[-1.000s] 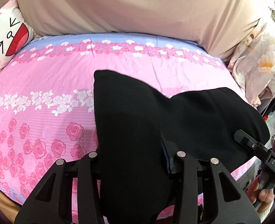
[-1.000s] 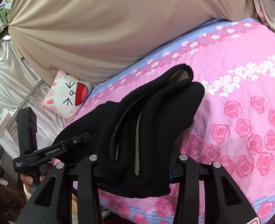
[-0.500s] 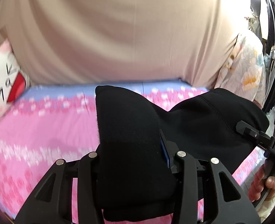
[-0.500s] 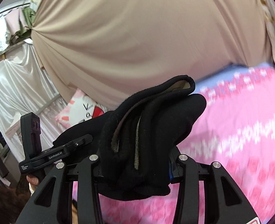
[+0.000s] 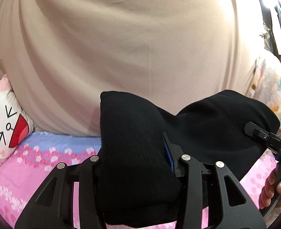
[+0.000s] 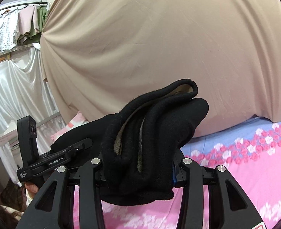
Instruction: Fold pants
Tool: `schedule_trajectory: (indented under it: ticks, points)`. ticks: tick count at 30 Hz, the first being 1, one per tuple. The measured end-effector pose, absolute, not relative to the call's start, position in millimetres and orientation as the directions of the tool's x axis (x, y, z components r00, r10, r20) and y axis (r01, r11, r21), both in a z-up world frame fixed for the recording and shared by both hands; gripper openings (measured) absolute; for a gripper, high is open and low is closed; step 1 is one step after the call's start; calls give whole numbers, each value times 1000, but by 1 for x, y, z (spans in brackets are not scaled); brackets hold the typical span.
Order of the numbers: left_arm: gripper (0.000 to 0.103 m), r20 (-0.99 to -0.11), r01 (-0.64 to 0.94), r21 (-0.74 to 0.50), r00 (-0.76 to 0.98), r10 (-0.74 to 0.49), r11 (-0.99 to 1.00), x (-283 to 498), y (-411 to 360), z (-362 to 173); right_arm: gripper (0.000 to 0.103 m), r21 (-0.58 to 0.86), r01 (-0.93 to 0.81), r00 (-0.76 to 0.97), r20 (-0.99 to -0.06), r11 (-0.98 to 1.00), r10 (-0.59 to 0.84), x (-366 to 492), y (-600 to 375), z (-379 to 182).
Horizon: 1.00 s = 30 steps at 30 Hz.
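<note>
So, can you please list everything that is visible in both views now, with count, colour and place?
pants: one, black with a fleecy beige lining, held up over the bed between both tongs
bedsheet: one, pink with roses and a blue band, below
cartoon-face pillow: one, white with a red mouth, far left
floral pillow: one, pale, far right
curtain: one, beige, behind the bed
hanging clothes: several, pale and green, upper left
left tongs: black, shut on the pants
right tongs: black, shut on the pants
</note>
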<state>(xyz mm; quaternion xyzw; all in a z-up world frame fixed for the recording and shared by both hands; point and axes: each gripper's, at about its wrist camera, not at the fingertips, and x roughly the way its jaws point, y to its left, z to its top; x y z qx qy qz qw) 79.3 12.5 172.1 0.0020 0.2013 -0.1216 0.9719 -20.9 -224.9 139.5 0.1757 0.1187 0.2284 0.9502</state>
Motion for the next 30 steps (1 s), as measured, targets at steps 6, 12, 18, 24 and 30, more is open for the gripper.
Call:
schedule_trajectory:
  ticks: [6, 12, 18, 24, 30]
  points:
    - [41, -359, 189, -1, 916, -177, 982, 134, 4, 152, 41, 409, -376, 867, -160, 831, 471, 45, -234, 119]
    - [41, -402, 140, 35, 909, -114, 990, 195, -7, 103, 41, 445, -345, 858, -207, 826, 470, 115, -247, 75]
    - [41, -422, 106, 63, 904, -69, 992, 232, -12, 55, 41, 461, -312, 846, -262, 831, 463, 158, -248, 27]
    - [41, -519, 124, 56, 851, -77, 991, 260, -12, 8, 41, 490, -246, 811, -368, 836, 455, 186, -251, -15]
    - [45, -573, 125, 63, 817, -67, 990, 261, -9, -19, 43, 479, -198, 772, -461, 855, 437, 193, -248, -40]
